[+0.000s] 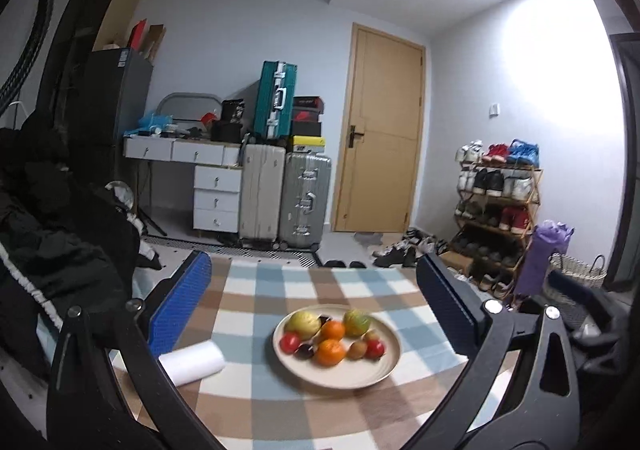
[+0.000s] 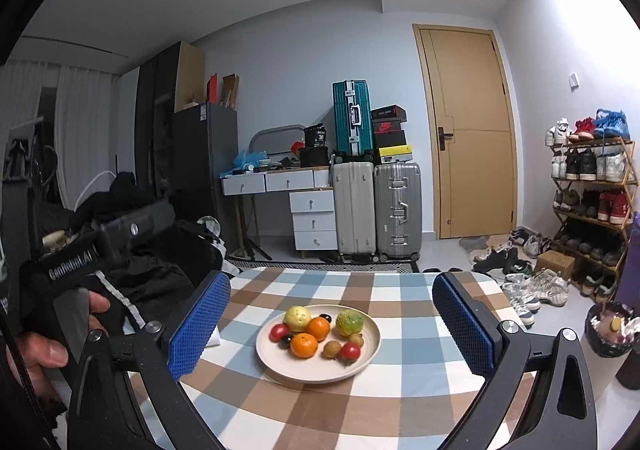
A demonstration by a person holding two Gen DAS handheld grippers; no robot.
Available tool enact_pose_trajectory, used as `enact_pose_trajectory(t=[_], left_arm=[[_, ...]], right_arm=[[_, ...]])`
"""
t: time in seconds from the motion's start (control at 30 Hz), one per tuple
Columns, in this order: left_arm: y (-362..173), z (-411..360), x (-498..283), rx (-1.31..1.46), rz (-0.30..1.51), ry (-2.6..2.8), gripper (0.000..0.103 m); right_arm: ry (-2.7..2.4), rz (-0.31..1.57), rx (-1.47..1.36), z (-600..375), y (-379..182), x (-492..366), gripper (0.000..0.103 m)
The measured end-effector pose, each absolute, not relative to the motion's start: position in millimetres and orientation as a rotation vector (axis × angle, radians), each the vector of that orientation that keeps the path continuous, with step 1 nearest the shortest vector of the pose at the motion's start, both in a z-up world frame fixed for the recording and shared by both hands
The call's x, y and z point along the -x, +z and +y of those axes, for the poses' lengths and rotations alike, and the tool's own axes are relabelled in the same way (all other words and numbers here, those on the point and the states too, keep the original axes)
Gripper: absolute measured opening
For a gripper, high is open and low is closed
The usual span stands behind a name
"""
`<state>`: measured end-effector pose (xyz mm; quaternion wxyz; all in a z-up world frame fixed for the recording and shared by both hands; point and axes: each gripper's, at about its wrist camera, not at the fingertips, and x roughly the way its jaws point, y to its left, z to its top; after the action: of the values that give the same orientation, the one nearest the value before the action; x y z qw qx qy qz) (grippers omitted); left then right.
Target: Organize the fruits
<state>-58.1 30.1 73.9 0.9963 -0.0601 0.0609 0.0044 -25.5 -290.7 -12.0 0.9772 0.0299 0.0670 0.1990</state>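
Left gripper (image 1: 316, 314): fingers spread wide, nothing between them, held above the near part of the table. Right gripper (image 2: 332, 326): likewise spread wide and empty.

Table (image 2: 400, 290): covered in blue, brown and white check cloth.

White roll (image 1: 192, 364): lying on the cloth to the left of the plate, apart from it.

Plate (image 2: 368, 354): cream, shallow, round, near the table's middle. It holds all the fruit, loosely heaped and touching:
- two oranges (image 2: 304, 345), firm, round; likely to roll, best taken across the middle;
- yellow fruit (image 2: 297, 318) and green-yellow fruit (image 2: 349, 323), larger, probably heavier;
- red fruits (image 2: 279, 332), smooth, perhaps soft; light pinch advised;
- small brownish and dark fruits, too small to name.

Beyond: suitcases (image 2: 376, 206), door (image 2: 468, 130), shoe rack (image 2: 592, 186).
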Motion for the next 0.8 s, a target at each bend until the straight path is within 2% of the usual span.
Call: enact_pose_trajectory(t=[0.23,0.8], left_arm=[[16.4,34.5,47.1,0.066,0.144,0.060,0.102],[-45.7,48.1,1.8,0.055,0.236,0.082,0.102]], right_arm=[[0.369,0.086,-0.006,-281.2,-39.4,28.3,0.103],[0.335,0.156,0.059,-272.4,-91.3,0.2,0.103]])
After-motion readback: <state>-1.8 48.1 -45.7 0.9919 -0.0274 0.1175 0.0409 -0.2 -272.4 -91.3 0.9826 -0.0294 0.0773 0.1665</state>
